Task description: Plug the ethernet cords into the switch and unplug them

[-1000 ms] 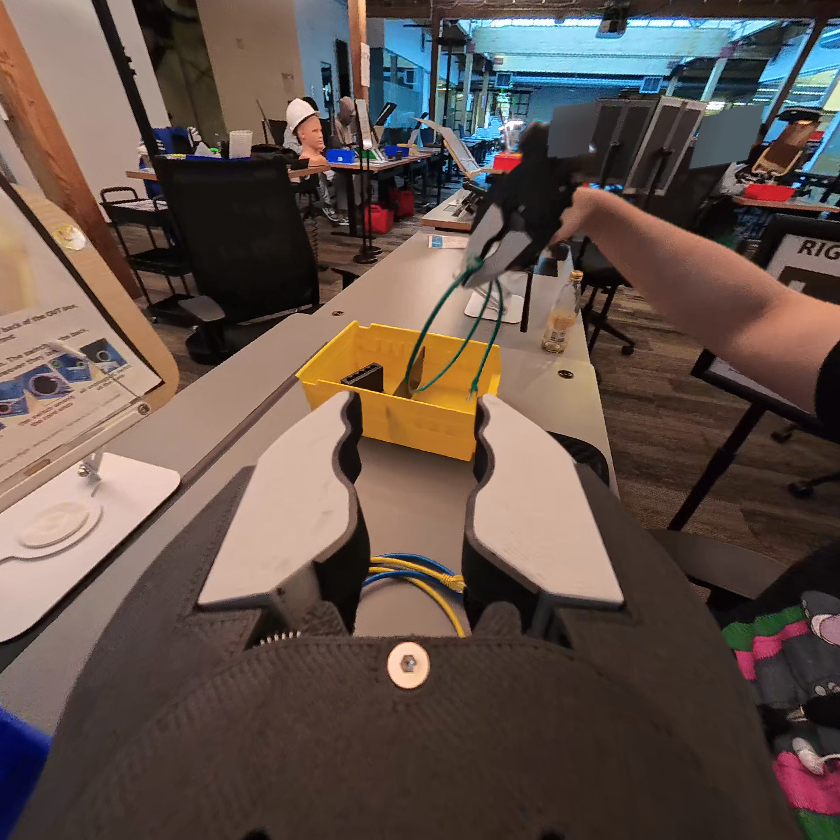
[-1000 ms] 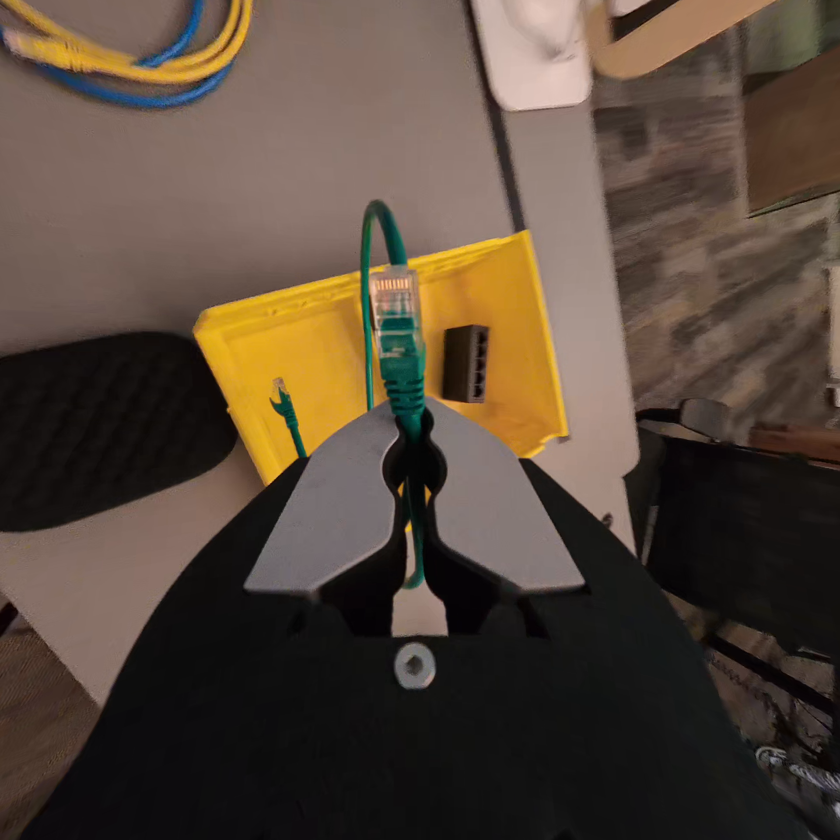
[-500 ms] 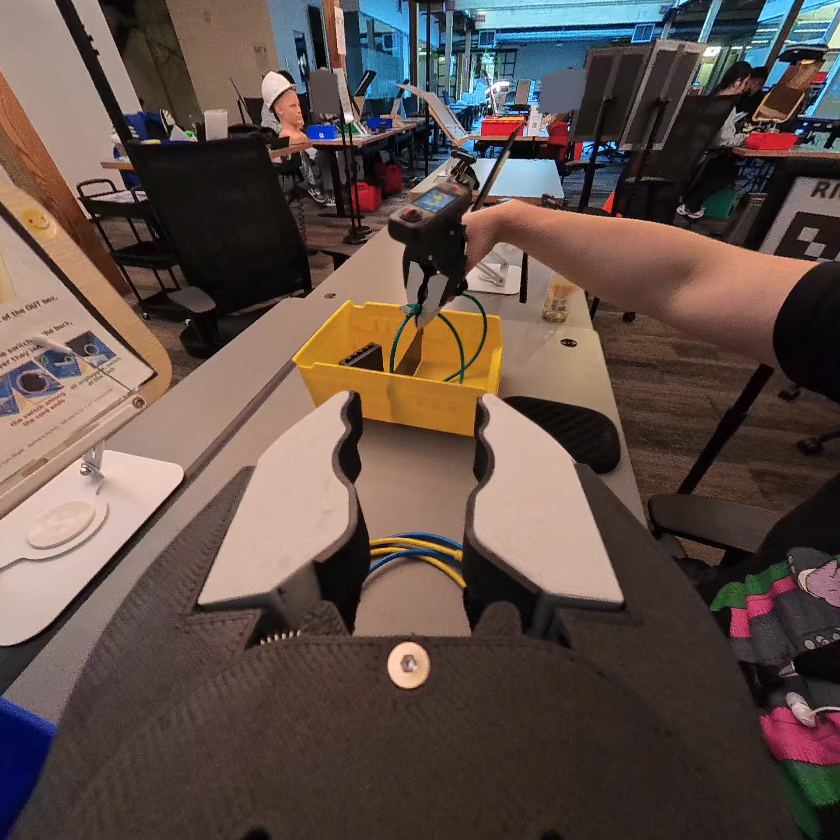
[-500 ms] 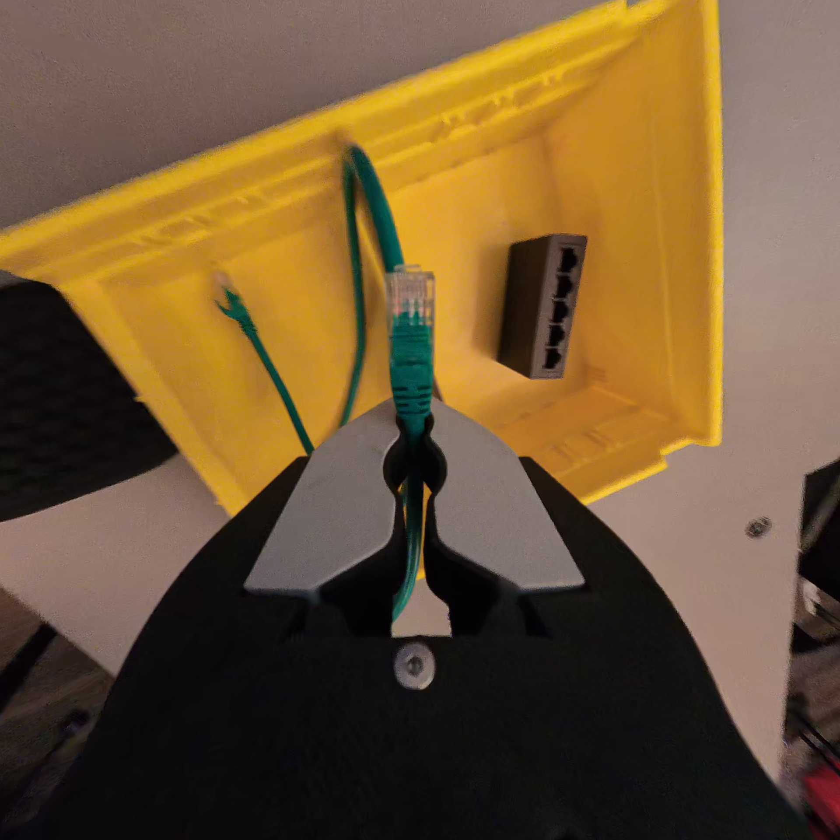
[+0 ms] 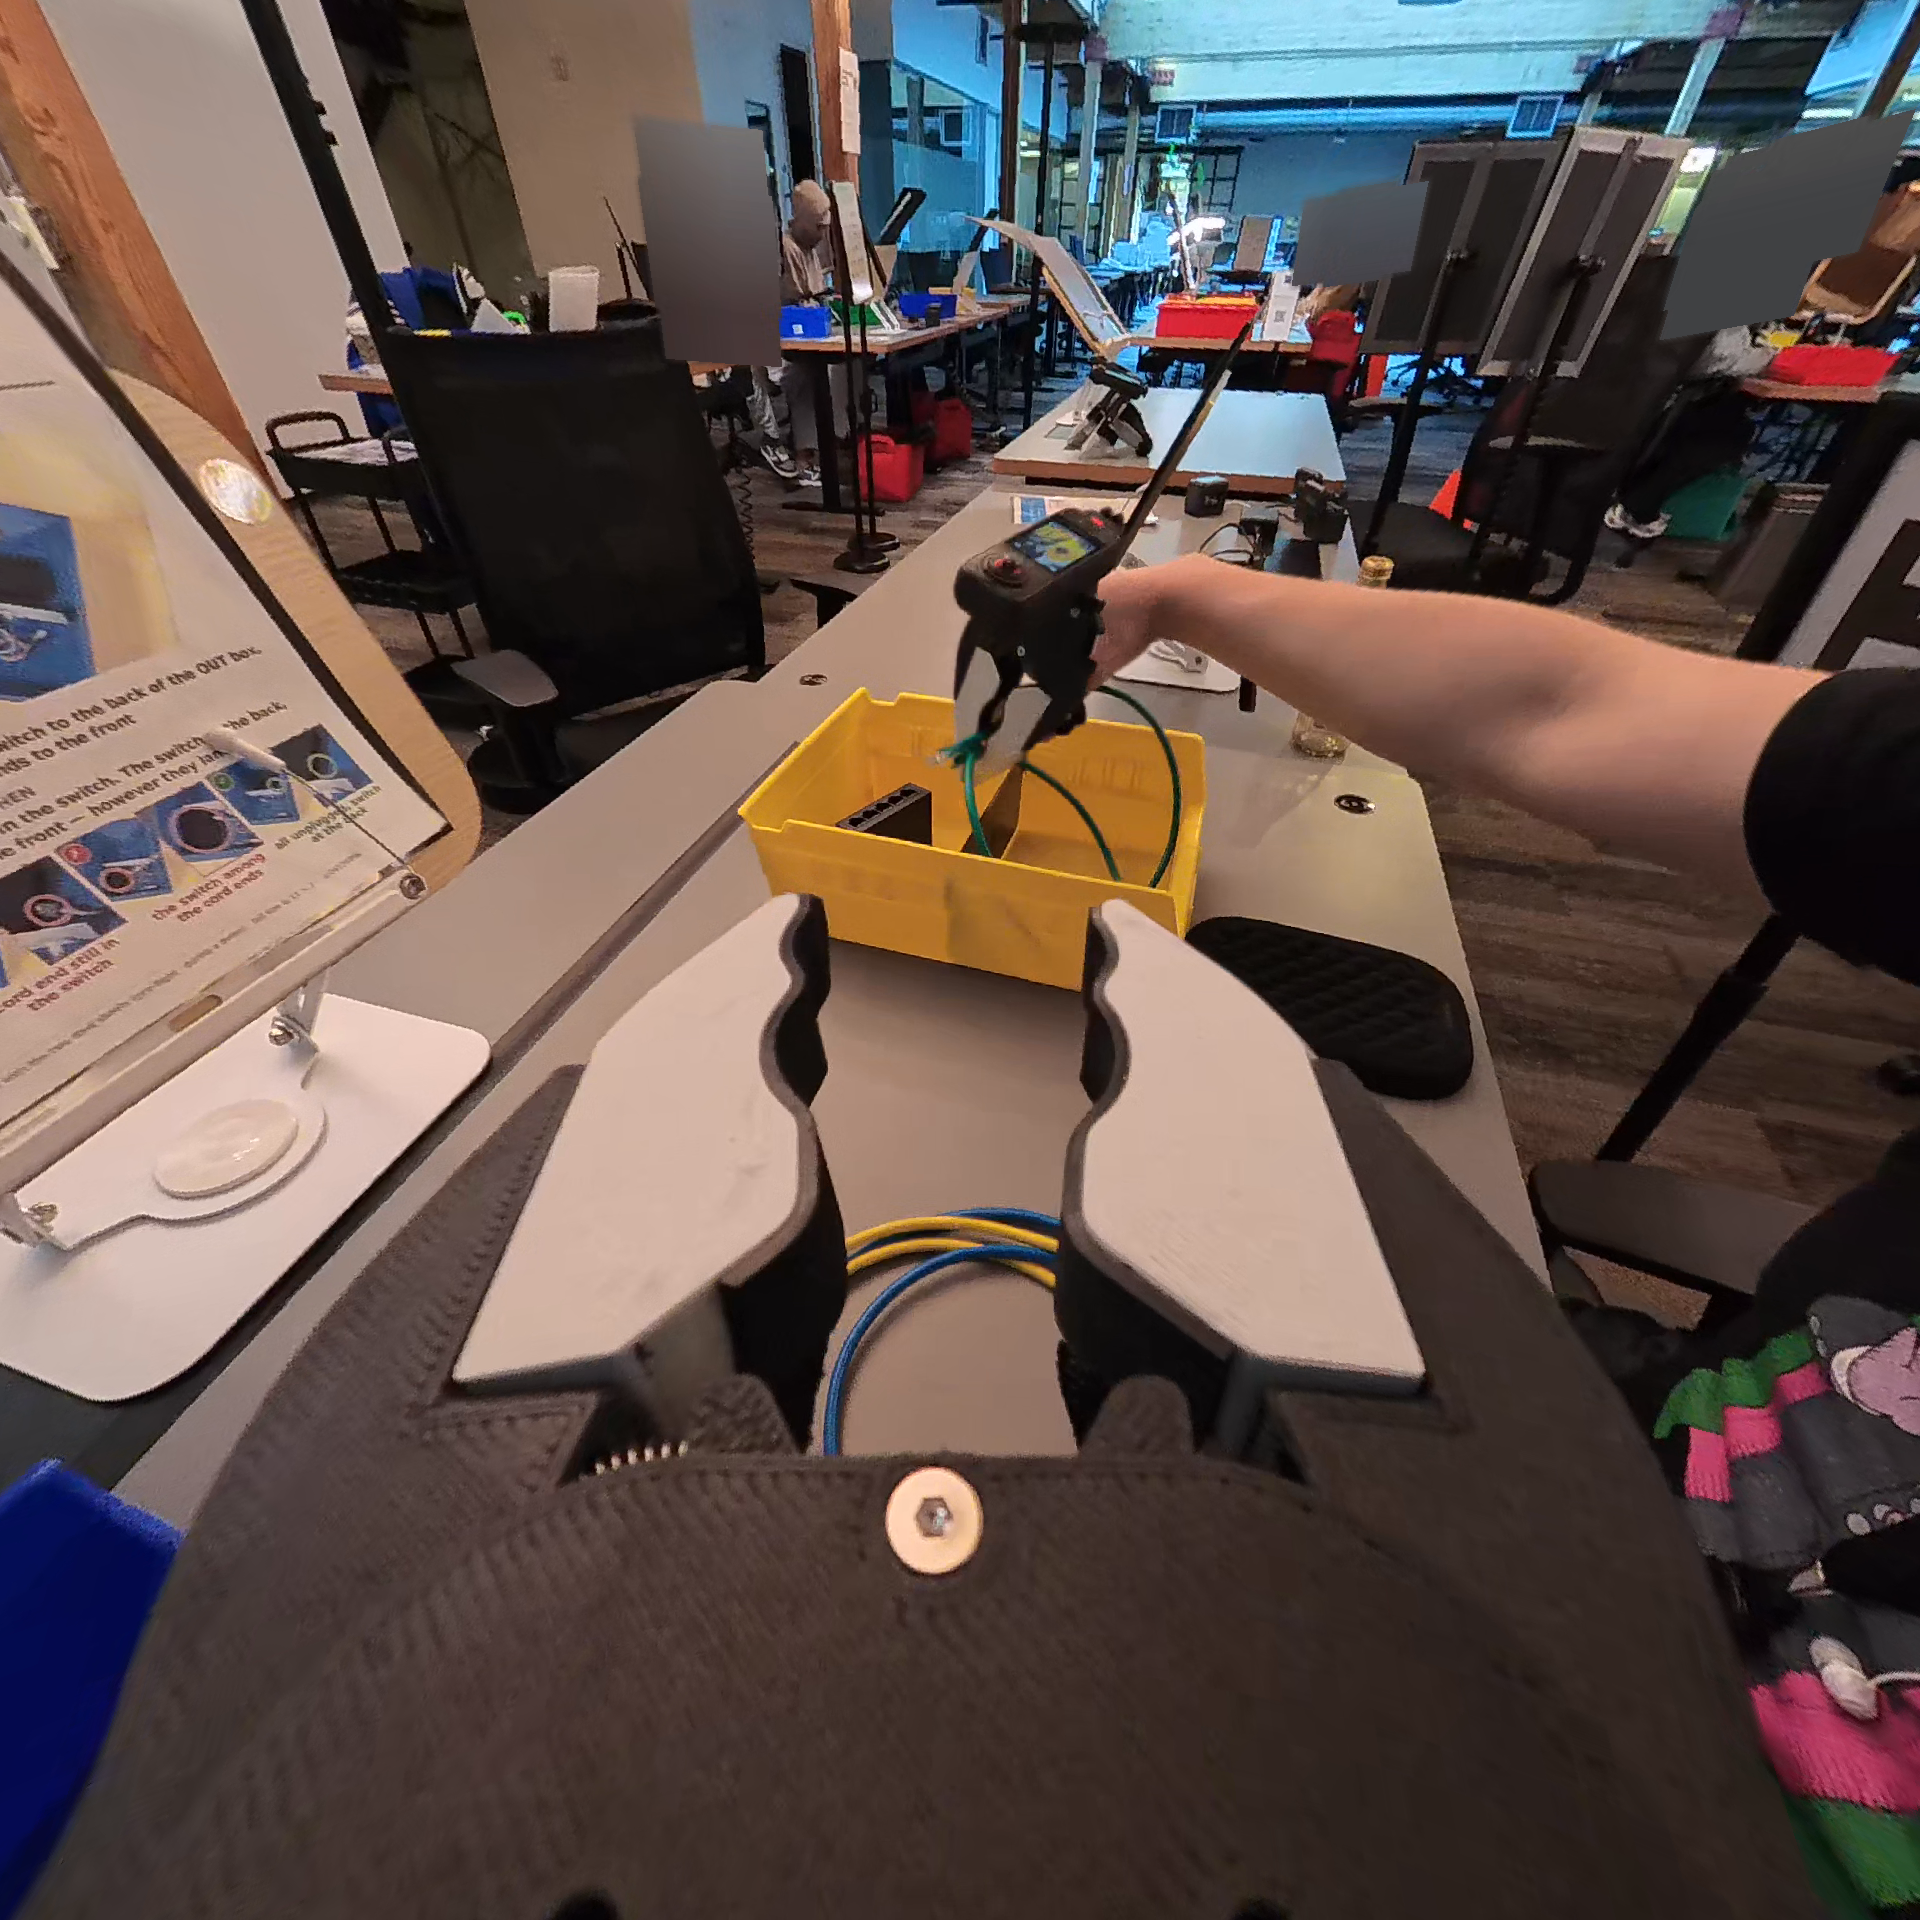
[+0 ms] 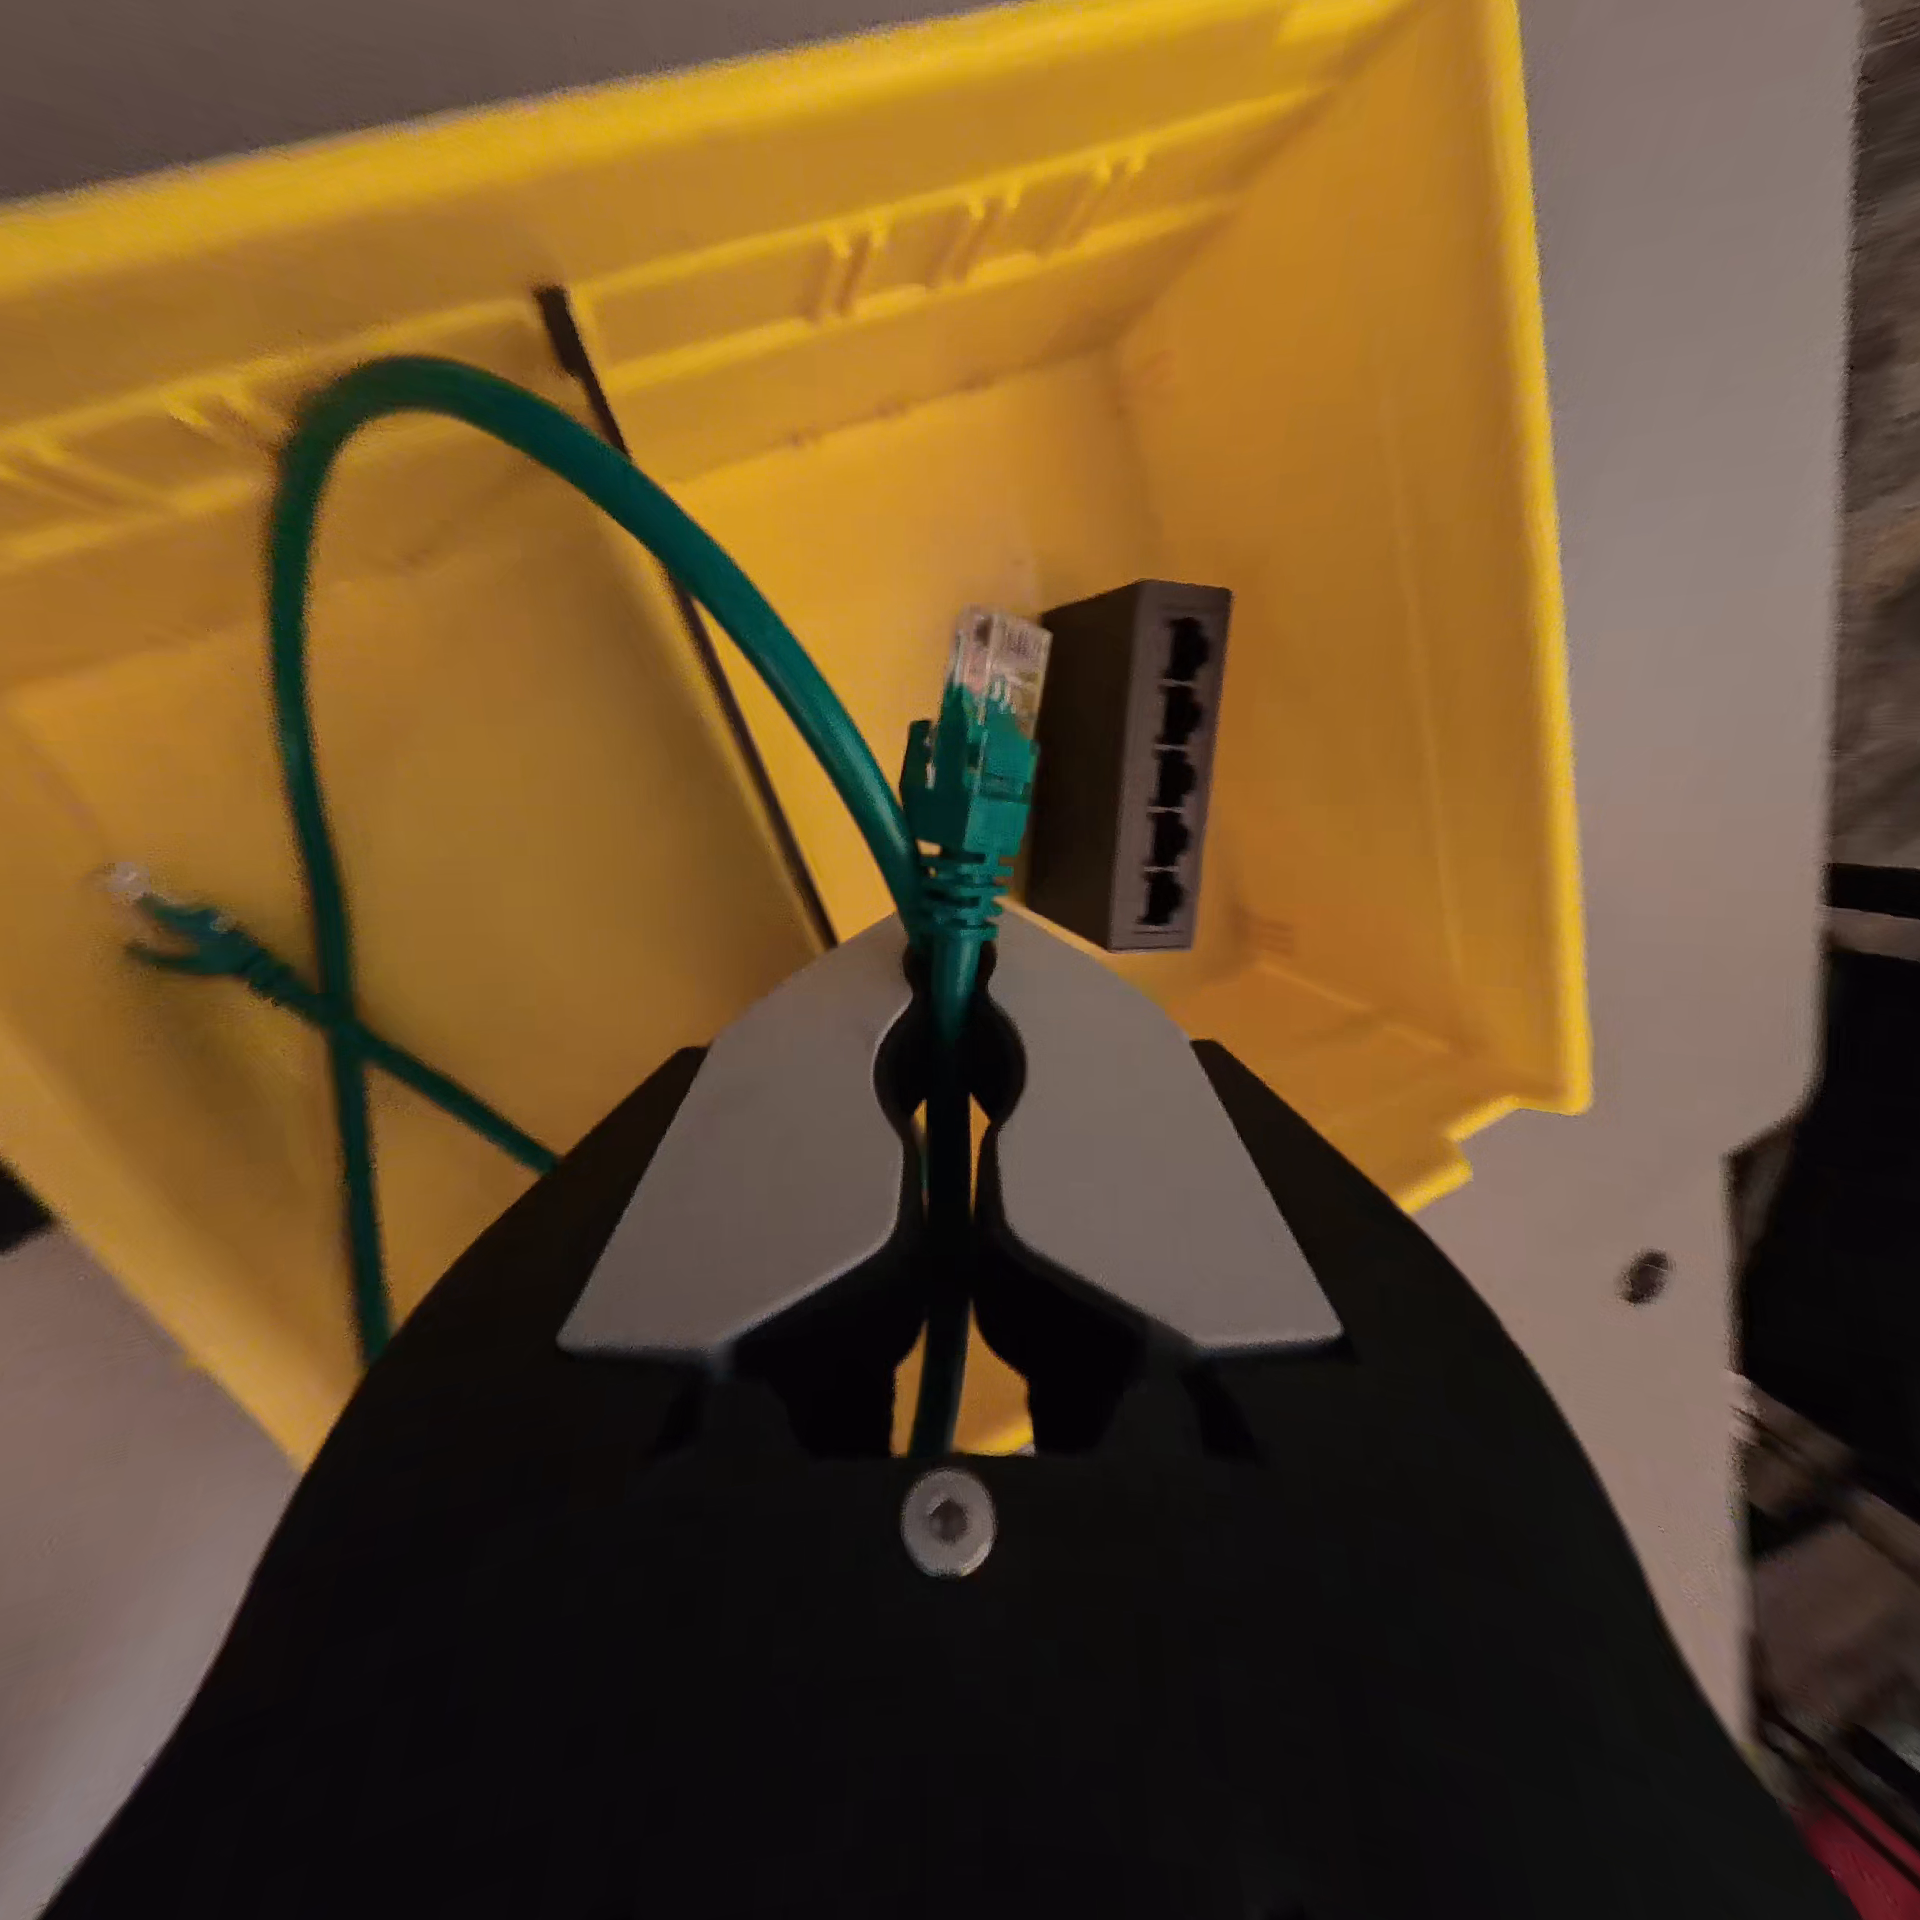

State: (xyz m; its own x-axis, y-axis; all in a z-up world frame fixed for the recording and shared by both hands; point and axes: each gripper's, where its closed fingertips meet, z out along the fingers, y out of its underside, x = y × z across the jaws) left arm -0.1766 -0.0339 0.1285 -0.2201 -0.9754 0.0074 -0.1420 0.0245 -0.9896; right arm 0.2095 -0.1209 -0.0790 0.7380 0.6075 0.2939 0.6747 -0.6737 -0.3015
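Observation:
My right gripper [image 6: 951, 971] is shut on a green ethernet cord [image 6: 644, 509] just behind its clear plug [image 6: 992, 675]. The plug hangs inside the yellow bin [image 6: 1351, 312], close to the left of the dark switch [image 6: 1138, 764], apart from its row of ports. The cord's other plug [image 6: 135, 894] lies loose at the bin's left. In the left wrist view the right gripper [image 5: 992, 732] hovers over the yellow bin [image 5: 935, 914] beside the switch [image 5: 883, 821]. My left gripper [image 5: 951, 1003] is open and empty above the grey table, over yellow and blue cords [image 5: 935, 1247].
An instruction board on a white stand [image 5: 187, 831] stands at the left. A black wrist pad [image 5: 1340, 1003] lies right of the bin. A small bottle [image 5: 1320, 738] stands behind the bin. A blue object [image 5: 52, 1621] is at the lower left. Office chairs and desks fill the background.
My right gripper has come down from high above the table into the yellow bin, carrying the green plug closer to the switch. My left gripper has stayed open and nearly still.

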